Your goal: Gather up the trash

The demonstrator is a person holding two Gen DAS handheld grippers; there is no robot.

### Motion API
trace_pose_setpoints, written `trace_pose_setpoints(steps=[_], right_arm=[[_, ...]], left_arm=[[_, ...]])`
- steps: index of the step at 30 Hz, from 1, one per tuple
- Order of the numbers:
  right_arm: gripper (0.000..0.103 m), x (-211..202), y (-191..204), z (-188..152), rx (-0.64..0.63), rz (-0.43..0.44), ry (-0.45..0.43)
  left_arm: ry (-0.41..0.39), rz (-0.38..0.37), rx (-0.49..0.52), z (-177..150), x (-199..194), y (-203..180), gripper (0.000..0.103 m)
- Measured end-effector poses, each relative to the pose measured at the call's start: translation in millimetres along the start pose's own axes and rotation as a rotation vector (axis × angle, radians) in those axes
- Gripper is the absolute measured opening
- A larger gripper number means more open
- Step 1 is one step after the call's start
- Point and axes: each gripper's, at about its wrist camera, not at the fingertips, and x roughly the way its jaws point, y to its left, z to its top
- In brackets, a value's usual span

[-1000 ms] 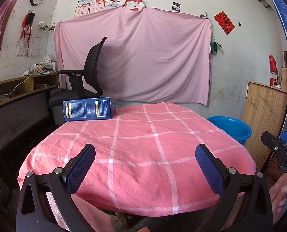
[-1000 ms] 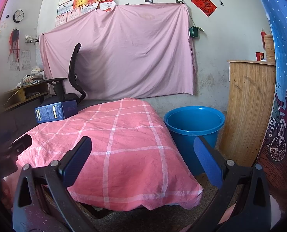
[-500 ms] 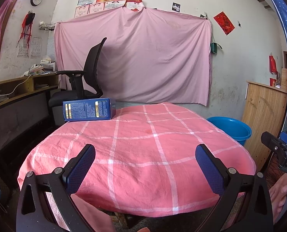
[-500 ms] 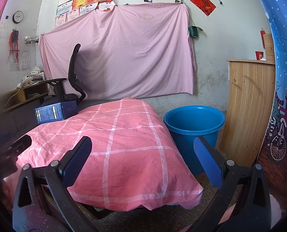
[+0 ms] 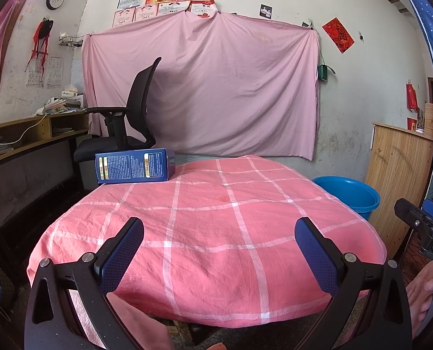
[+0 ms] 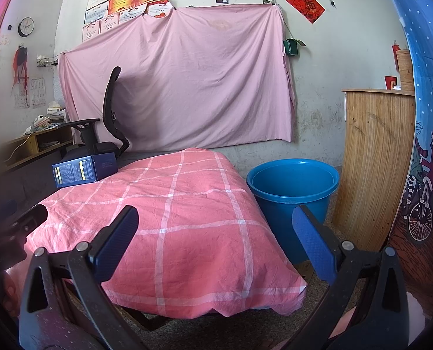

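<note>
A dark blue cardboard box (image 5: 134,165) lies on its side at the far left corner of a table under a pink checked cloth (image 5: 216,221); it also shows in the right wrist view (image 6: 83,170). A blue plastic bucket (image 6: 292,195) stands on the floor right of the table, also seen in the left wrist view (image 5: 350,194). My left gripper (image 5: 219,242) is open and empty over the table's near edge. My right gripper (image 6: 213,233) is open and empty at the table's near right corner, well short of the box.
A black office chair (image 5: 128,122) stands behind the box. A wooden desk (image 5: 26,137) runs along the left wall. A wooden cabinet (image 6: 377,160) stands right of the bucket. A pink sheet (image 5: 201,87) hangs on the back wall.
</note>
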Motion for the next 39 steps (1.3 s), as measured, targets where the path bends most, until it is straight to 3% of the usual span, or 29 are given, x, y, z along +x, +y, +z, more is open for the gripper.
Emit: trace_pose_setpoints(steps=[39], right_arm=[[0.103,1.1,2.4,-1.9,0.011,0.0,0.002]], left_arm=[[0.001,0.004,-0.003,0.5,-0.6,-1.5,0.101]])
